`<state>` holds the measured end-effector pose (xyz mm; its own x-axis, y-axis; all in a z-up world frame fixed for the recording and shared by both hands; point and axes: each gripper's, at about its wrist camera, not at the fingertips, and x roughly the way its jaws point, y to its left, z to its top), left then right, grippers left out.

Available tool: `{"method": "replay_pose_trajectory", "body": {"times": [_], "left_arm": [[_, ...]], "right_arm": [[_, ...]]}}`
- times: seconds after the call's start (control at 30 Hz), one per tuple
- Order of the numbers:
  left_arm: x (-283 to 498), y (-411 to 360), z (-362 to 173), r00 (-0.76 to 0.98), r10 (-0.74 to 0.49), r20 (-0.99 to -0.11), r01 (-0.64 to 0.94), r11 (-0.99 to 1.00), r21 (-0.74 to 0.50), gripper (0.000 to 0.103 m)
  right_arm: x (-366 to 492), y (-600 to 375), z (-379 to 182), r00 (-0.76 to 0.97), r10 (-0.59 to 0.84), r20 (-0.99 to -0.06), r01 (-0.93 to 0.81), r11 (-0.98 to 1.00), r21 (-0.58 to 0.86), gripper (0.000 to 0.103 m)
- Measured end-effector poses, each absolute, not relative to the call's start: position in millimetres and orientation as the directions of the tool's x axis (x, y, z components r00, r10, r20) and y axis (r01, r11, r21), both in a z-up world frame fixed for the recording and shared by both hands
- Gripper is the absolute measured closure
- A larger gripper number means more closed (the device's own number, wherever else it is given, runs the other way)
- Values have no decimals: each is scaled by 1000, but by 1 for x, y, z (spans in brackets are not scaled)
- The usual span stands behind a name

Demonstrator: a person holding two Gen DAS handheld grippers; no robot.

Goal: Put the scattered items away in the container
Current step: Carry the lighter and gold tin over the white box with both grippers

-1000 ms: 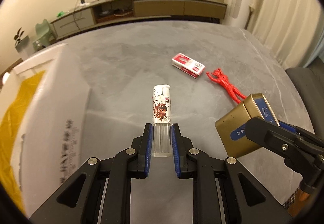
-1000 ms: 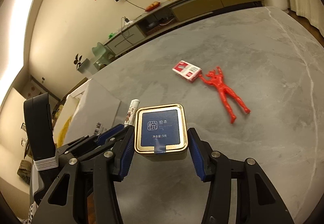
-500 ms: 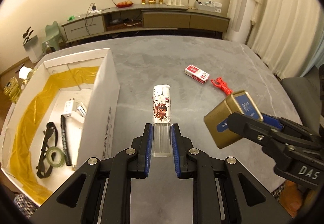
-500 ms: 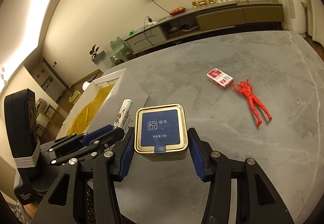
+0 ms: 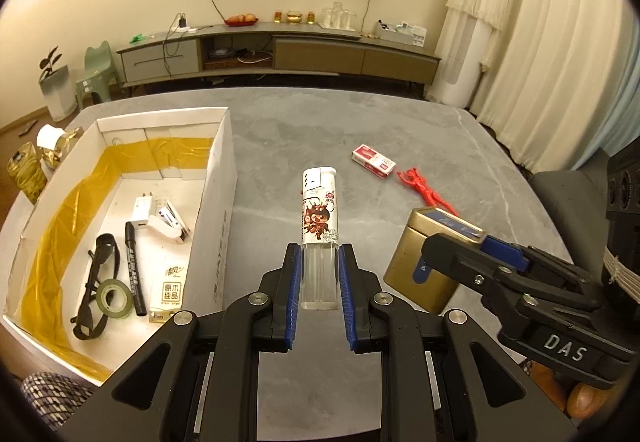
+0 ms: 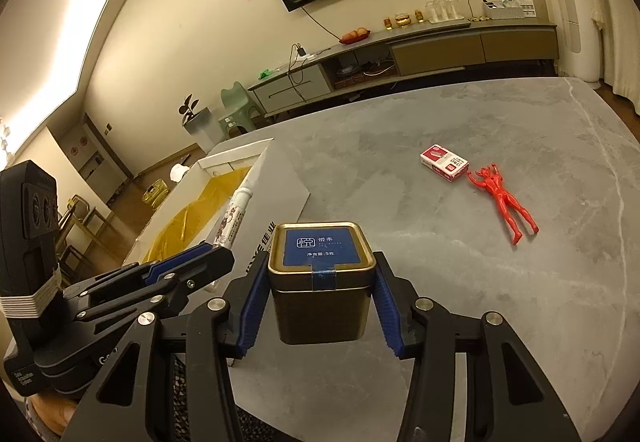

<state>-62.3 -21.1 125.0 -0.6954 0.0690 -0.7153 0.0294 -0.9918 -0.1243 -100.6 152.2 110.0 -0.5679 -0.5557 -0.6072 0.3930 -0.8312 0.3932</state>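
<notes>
Both grippers loaded and raised beside the box; two items left on the table.

Left gripper (image 5: 319,282): clamped on the clear base of the lighter (image 5: 319,212), held upright; right gripper (image 6: 318,308): pads pressed to both sides of the gold tea tin (image 6: 320,278), lid up; over the last second both have lifted and swung so the white box (image 5: 212,226), then only a blurred wall, now shows its whole interior at 9 o'clock of the lighter; inside: glasses (image 5: 96,282), tape roll (image 5: 114,298), marker (image 5: 134,270), charger (image 5: 142,208), tissue pack (image 5: 170,288); a stapler, probably (image 5: 170,222); red card pack (image 5: 374,162) and red figure (image 5: 424,190) lie on the table (image 5: 320,122) at 1 o'clock; judgement: lighter and tin are on their way to the box.
</notes>
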Motion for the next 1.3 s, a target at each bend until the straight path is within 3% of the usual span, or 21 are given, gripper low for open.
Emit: {"method": "replay_pose_trajectory", "body": {"times": [1.3], "left_arm": [[-34, -153, 125, -750, 96, -654, 196, -913, -358, 84]], "right_arm": [[-80, 14, 172, -563, -586, -583, 564, -788, 248, 53]]}}
